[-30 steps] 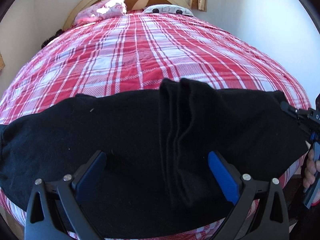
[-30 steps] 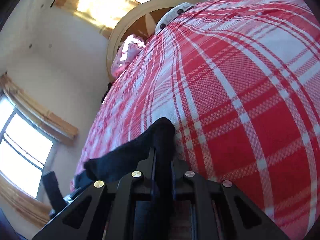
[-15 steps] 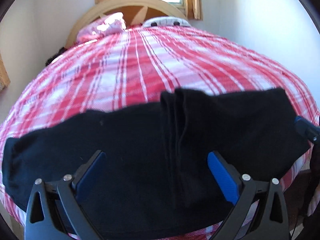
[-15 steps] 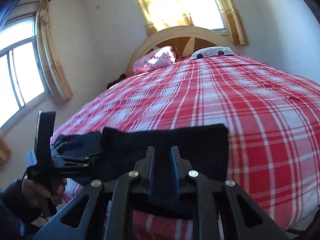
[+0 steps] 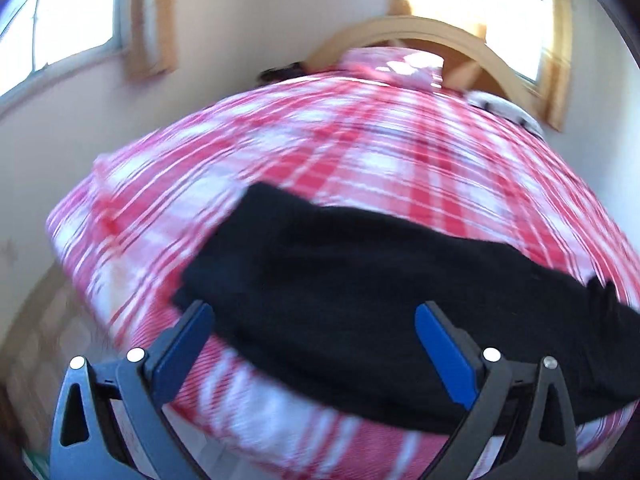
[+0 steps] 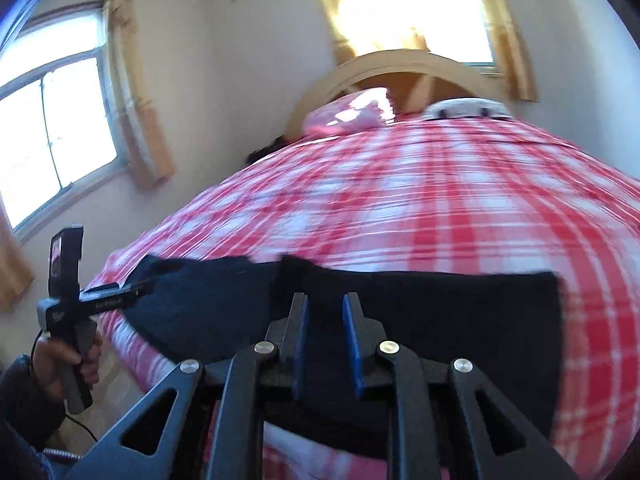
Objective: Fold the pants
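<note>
Pants: I see black pants (image 5: pixel 360 292), soft matte knit, spread as a long flat band across the bed's near edge, directly ahead of both grippers.
Left gripper (image 5: pixel 312 320): blue-padded fingers spread wide apart, holding nothing, cloth beyond them.
Right gripper (image 6: pixel 324 312): fingers narrowly parted, a gap between the pads, over the cloth; contact unclear.
Bedspread (image 6: pixel 460 208): red-and-white plaid, motion-blurred.
Headboard (image 6: pixel 400 68): arched pale wood, far ahead.

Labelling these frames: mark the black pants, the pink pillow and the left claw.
black fabric pants (image 5: pixel 360 280): left wrist view, middle of cloth.
pink pillow (image 6: pixel 348 114): right wrist view, its top.
left claw (image 5: pixel 314 322): left wrist view, between fingertips.
</note>
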### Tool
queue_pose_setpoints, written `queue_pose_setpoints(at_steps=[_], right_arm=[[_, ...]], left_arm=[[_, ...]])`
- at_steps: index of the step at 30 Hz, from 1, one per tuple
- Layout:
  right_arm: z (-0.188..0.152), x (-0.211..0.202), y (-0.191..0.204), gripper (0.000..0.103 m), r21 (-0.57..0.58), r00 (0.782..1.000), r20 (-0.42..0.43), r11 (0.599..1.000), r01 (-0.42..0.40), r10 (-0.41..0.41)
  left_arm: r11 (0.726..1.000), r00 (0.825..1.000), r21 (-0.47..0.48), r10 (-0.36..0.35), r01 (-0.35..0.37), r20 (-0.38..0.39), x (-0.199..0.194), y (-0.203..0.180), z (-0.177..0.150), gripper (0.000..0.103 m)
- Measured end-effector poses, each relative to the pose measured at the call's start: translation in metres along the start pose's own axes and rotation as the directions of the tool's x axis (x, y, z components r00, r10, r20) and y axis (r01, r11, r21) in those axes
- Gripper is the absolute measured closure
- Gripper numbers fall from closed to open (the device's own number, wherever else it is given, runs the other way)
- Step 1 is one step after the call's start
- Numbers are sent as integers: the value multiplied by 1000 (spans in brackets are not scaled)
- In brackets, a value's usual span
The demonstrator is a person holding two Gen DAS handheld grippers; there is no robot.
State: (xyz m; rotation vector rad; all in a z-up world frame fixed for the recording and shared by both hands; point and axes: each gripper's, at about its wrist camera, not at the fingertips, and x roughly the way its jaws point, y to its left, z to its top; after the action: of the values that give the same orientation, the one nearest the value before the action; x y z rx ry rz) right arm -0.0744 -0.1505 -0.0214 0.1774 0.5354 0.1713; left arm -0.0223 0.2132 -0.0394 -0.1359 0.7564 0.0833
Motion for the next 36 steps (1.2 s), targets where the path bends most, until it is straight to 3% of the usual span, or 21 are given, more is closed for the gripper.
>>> queue_pose_setpoints(at_steps=[3, 6, 10, 11, 13, 16, 20, 25, 27, 29, 31, 34, 36], right_arm=[[5, 36, 22, 83, -2, 997, -26, 998, -70, 70], [-3, 60, 39, 83, 3, 995, -50, 996, -90, 90], [-31, 105, 42, 83, 62, 968, -209, 989, -131, 141], [-30, 102, 43, 83, 50, 976, -167, 990, -130, 137], [-29, 95, 50, 83, 52, 971, -190, 989, -140, 147], [-29, 81, 50, 83, 101, 969, -131, 976, -195, 207], [-31, 69, 56, 82, 96, 971, -107, 974, -204, 214], [-32, 69, 62, 81, 98, 967, -123, 972, -214, 225], [-32, 66, 63, 81, 97, 967, -117, 972, -214, 225], [-33, 64, 63, 81, 100, 968, -115, 972, -212, 223], [-34, 64, 64, 81, 106, 967, -120, 972, -212, 224], [-36, 65, 64, 81, 114, 966, -129, 971, -211, 225], [-37, 66, 65, 81, 115, 965, -132, 971, -211, 225]], left_arm=[[990, 999, -135, 36, -37, -8, 3, 30, -6, 0], [976, 999, -214, 35, -41, -35, 14, 45, -12, 0], [959, 995, -283, -8, -21, -102, 33, 56, -19, 0], [956, 995, -294, -14, -17, -102, 34, 58, -20, 0], [952, 997, -305, -16, -7, -74, 28, 57, -21, 0], [944, 997, -328, -45, 21, -68, 24, 60, -21, 0], [902, 991, -418, -131, 112, -17, 20, 64, -19, 0], [916, 993, -384, -117, 118, 27, 28, 60, -9, 1], [917, 994, -384, -108, 105, 13, 35, 60, -9, 3], [913, 989, -381, -139, 149, 55, 29, 58, -8, 16], [906, 982, -378, -172, 188, 77, 27, 59, -8, 20], [898, 979, -391, -170, 201, 112, 26, 63, -9, 37], [891, 978, -405, -173, 205, 116, 28, 66, -10, 40]])
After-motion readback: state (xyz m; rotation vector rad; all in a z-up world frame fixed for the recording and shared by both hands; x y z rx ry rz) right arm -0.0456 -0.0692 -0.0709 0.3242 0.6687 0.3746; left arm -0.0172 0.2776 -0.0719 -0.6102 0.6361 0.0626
